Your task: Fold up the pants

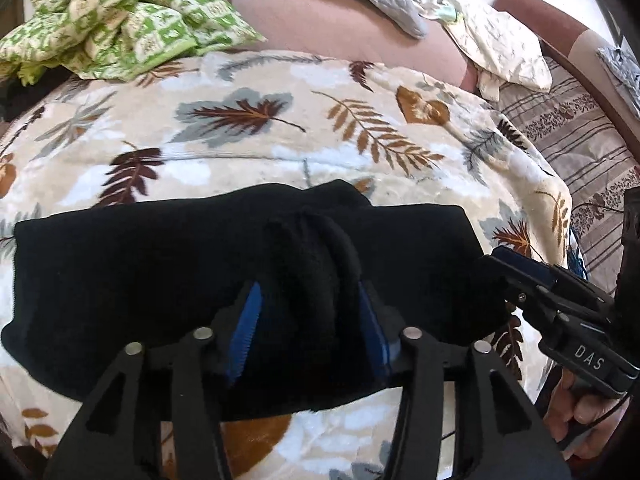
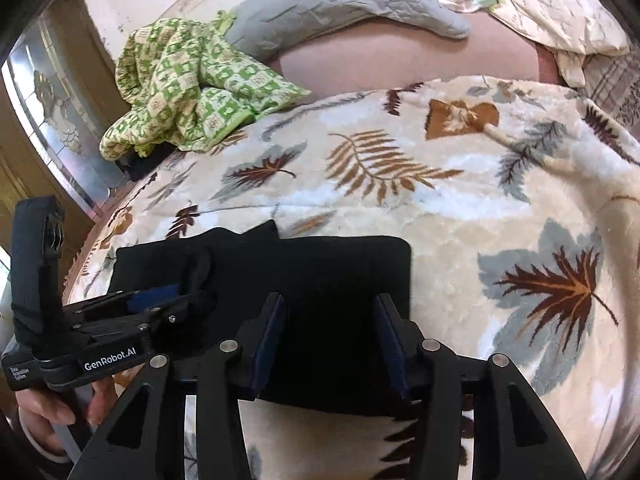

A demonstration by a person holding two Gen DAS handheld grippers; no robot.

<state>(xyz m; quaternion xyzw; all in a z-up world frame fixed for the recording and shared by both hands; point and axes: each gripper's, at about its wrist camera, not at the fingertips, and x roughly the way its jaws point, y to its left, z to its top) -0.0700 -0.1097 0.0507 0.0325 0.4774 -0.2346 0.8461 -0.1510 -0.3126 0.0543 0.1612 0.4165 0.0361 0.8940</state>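
The black pants (image 1: 160,280) lie folded into a wide rectangle on the leaf-print blanket (image 1: 280,140). My left gripper (image 1: 308,296) has its blue-padded jaws apart around a raised bunch of the black cloth at the near edge. In the right wrist view the pants (image 2: 340,272) lie just ahead. My right gripper (image 2: 332,312) is open with its jaws standing over the right part of the cloth. The left gripper also shows in the right wrist view (image 2: 180,296), and the right gripper in the left wrist view (image 1: 516,268) at the pants' right end.
A green checked cloth (image 2: 188,88) lies bunched at the far left of the bed. A grey quilted pillow (image 2: 340,4) and a cream pillow (image 2: 560,8) lie at the back. A striped sheet (image 1: 580,152) borders the blanket on the right.
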